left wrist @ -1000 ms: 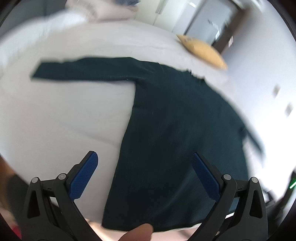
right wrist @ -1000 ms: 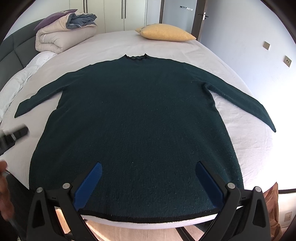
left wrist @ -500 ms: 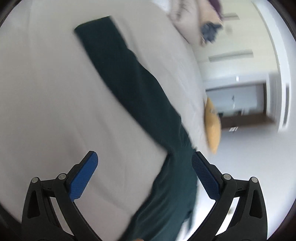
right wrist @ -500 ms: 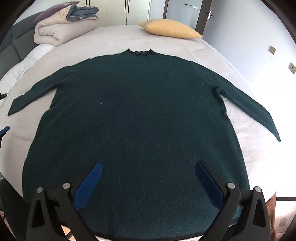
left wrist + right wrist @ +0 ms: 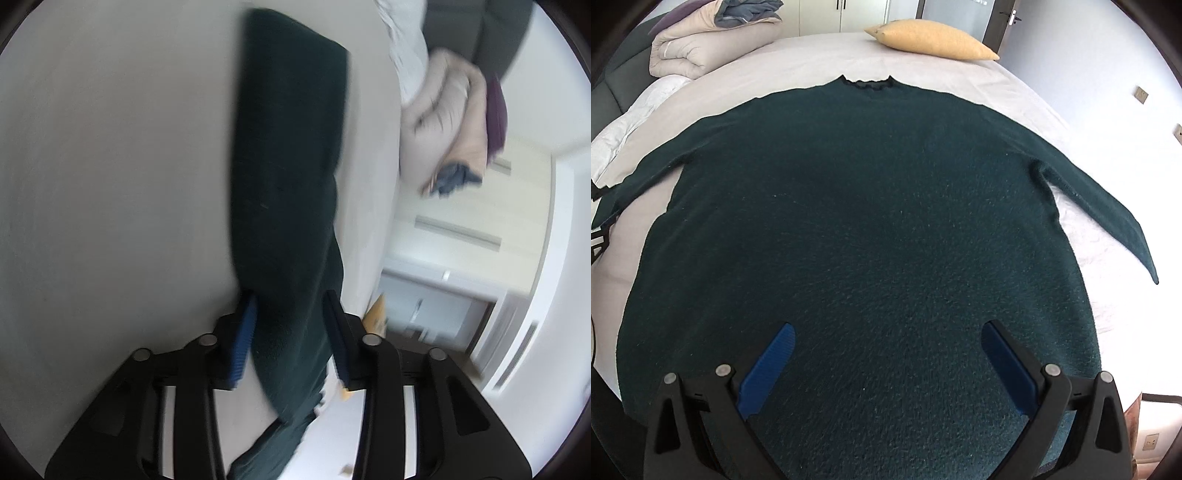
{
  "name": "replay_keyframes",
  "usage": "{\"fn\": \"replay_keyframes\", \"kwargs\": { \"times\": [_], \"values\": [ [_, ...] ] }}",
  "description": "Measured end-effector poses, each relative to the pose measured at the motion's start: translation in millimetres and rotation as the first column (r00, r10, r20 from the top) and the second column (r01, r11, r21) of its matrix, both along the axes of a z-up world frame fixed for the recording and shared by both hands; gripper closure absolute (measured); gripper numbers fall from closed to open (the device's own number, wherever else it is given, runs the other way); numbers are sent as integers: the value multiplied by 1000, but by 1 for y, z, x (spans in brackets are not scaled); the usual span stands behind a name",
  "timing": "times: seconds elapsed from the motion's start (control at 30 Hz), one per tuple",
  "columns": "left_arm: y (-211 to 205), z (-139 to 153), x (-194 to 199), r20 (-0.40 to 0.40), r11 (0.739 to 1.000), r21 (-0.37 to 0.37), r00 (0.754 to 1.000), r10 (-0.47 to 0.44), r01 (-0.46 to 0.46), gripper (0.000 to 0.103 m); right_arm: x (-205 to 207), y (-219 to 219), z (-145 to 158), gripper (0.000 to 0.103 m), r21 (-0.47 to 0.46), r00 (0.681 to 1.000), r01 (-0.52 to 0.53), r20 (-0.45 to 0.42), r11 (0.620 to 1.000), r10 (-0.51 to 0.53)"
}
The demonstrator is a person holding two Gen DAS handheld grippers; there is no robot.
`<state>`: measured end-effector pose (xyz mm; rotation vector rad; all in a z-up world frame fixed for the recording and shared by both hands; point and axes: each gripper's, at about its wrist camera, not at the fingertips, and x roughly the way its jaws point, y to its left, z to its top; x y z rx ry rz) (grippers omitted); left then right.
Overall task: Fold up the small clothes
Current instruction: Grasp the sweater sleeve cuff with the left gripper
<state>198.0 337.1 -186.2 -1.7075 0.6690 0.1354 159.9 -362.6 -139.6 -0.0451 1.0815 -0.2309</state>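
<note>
Both our grippers work one dark green sweater (image 5: 864,236), spread flat on the white bed (image 5: 1034,107); our left gripper (image 5: 290,332) has narrowed onto its sleeve (image 5: 288,155); our right gripper (image 5: 886,365) hovers wide apart above the hem.

A dark green long-sleeved knit sweater (image 5: 871,236) lies flat, front down or up unclear, on the white bed sheet (image 5: 1027,99), sleeves spread, collar toward the yellow pillow (image 5: 934,40).
</note>
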Motion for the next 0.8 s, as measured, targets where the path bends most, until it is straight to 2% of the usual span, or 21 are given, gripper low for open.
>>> {"fn": "replay_keyframes", "kwargs": {
  "times": [0.13,0.17,0.2,0.23,0.27,0.33,0.43,0.6,0.67,0.7,0.8],
  "values": [
    [-10,-6,-15,-36,996,5,995,94,-93,67,2,-5,-2,0,6,1000,10,-2,1000,-10],
    [-10,-2,-25,-47,993,1,992,118,-118,65,1,-6,-2,0,9,1000,12,-3,1000,-12],
    [-12,4,-32,-59,988,8,986,154,-154,59,1,-7,-2,0,12,1000,15,-1,1000,-15],
    [-13,9,-37,-76,984,40,982,173,-171,57,1,-8,-3,0,12,1000,18,0,1000,-18],
    [-13,15,-36,-93,983,76,980,175,-168,55,2,-8,-3,0,15,1000,20,0,1000,-20],
    [-10,17,-33,-108,984,95,981,161,-151,50,2,-8,-4,0,21,1000,17,-3,1000,-17],
    [3,19,-18,-125,981,80,974,188,-179,50,1,-8,-4,0,21,1000,13,1,1000,-13],
    [29,15,17,-97,976,60,972,215,-210,51,1,-11,-2,0,29,1000,25,6,999,-25],
    [35,16,24,-70,981,47,979,193,-190,62,1,-13,-2,0,34,1000,28,6,999,-28],
    [38,14,26,-55,984,34,983,177,-175,77,2,-14,-2,0,37,1000,30,8,999,-30],
    [45,9,27,-59,984,31,982,177,-176,91,3,-17,-2,0,51,1000,26,6,998,-26]
  ]
}}
